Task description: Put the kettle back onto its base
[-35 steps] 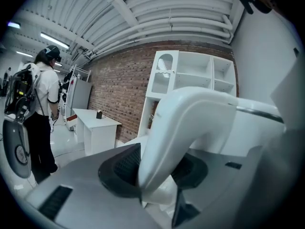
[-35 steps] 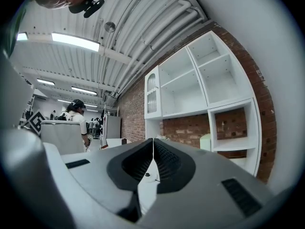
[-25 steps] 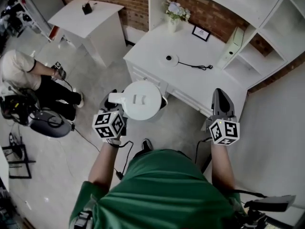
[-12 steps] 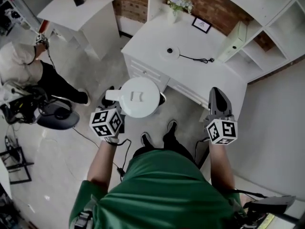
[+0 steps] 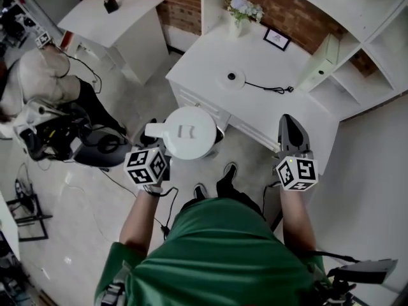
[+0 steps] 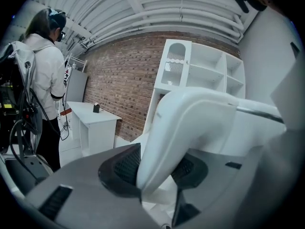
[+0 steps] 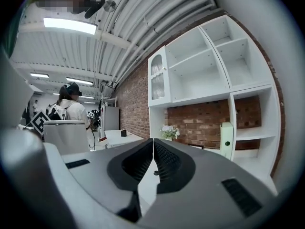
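Observation:
The white kettle (image 5: pixel 188 132) hangs in the air above the floor, in front of the white desk (image 5: pixel 204 56). My left gripper (image 5: pixel 155 140) is shut on its handle (image 6: pixel 190 123), whose white curve fills the space between the dark pads (image 6: pixel 126 163) in the left gripper view. The round kettle base (image 5: pixel 232 78) lies on the desk top, with its cord trailing to the right. My right gripper (image 5: pixel 290 123) is shut and holds nothing, off to the kettle's right near the desk's front edge. In the right gripper view the kettle (image 7: pixel 66 135) shows at the left.
On the desk stand a flower vase (image 5: pixel 241 8), a small picture frame (image 5: pixel 276 39) and an upright box file (image 5: pixel 319 62). White shelves (image 5: pixel 376 43) rise to the right. A second white table (image 5: pixel 111 18) stands at back left. A person with gear (image 5: pixel 44 88) is at the left.
Both grippers and the kettle have drifted slightly toward the desk, with the left grip unchanged. The person at the left has shifted position.

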